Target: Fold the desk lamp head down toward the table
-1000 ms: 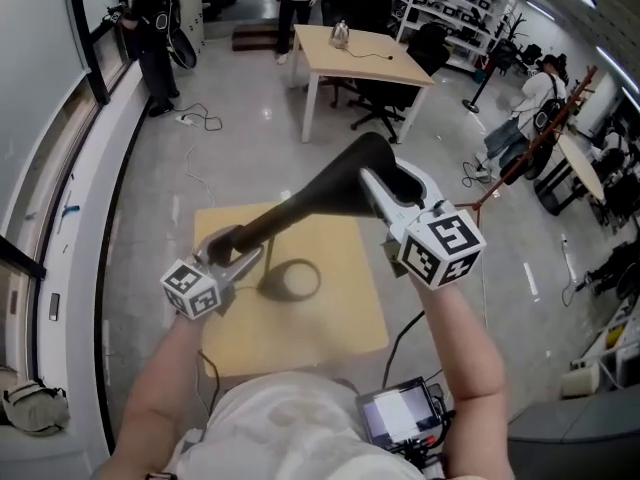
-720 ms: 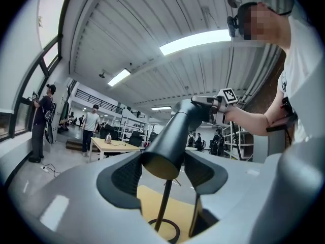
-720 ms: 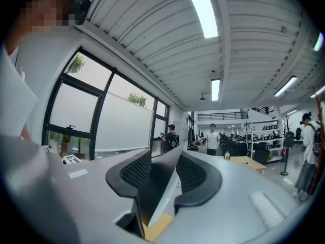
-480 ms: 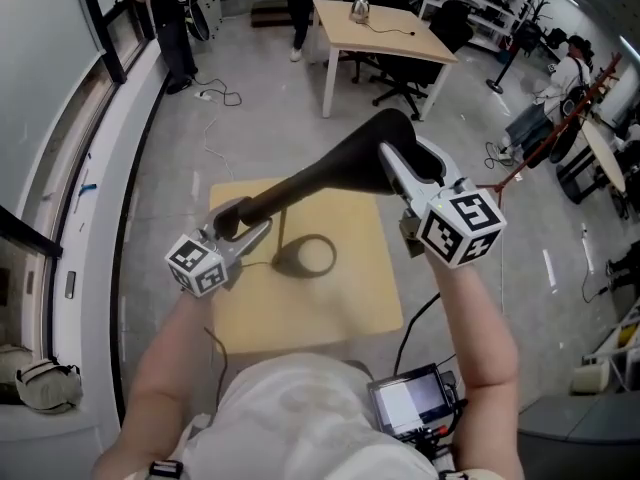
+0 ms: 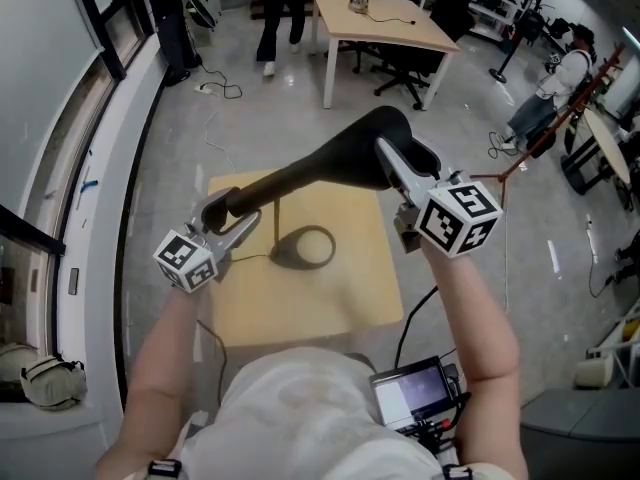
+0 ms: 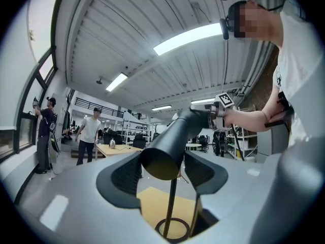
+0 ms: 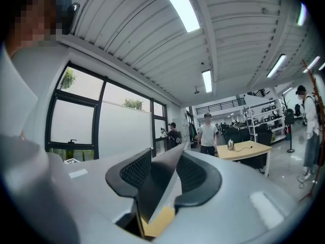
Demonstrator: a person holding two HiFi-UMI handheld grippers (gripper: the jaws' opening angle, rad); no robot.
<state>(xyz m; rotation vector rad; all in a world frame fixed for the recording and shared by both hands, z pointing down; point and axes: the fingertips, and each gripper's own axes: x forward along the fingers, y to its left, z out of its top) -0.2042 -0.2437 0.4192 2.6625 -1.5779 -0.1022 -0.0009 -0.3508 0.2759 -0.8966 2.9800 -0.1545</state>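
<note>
Lamp head [image 5: 320,168], long and black, stretches across the head view above a small wooden table [image 5: 350,288], held at both ends. The left gripper [image 5: 228,220] pinches its narrow back end at the left, and the right gripper [image 5: 405,158] clamps its wider front end at the right. Below the lamp head a thin pole [image 5: 278,230] runs down to a ring base [image 5: 305,248] that lies flat on the table. Further off on the grey floor stands a second table [image 5: 390,28], with people near it.

From the left gripper view, the left gripper [image 6: 162,169] has its two ribbed pads [image 6: 127,174] closed against the round end of the lamp head [image 6: 175,139], one on each side of it. The lamp head runs up and away from the jaws toward the other gripper's marker cube [image 6: 225,99]. Under the jaws show the pole [image 6: 171,202], the ring base [image 6: 172,229] and a patch of the table [image 6: 150,207].

From the right gripper view, the right gripper [image 7: 165,174] is pinched on the flat, thin edge of the lamp head [image 7: 157,184], which fills the gap between its pads [image 7: 137,169]. A corner of the table [image 7: 160,220] peeks out beneath. Beyond the jaws are tall windows [image 7: 81,121] and the second table [image 7: 249,149].
</note>
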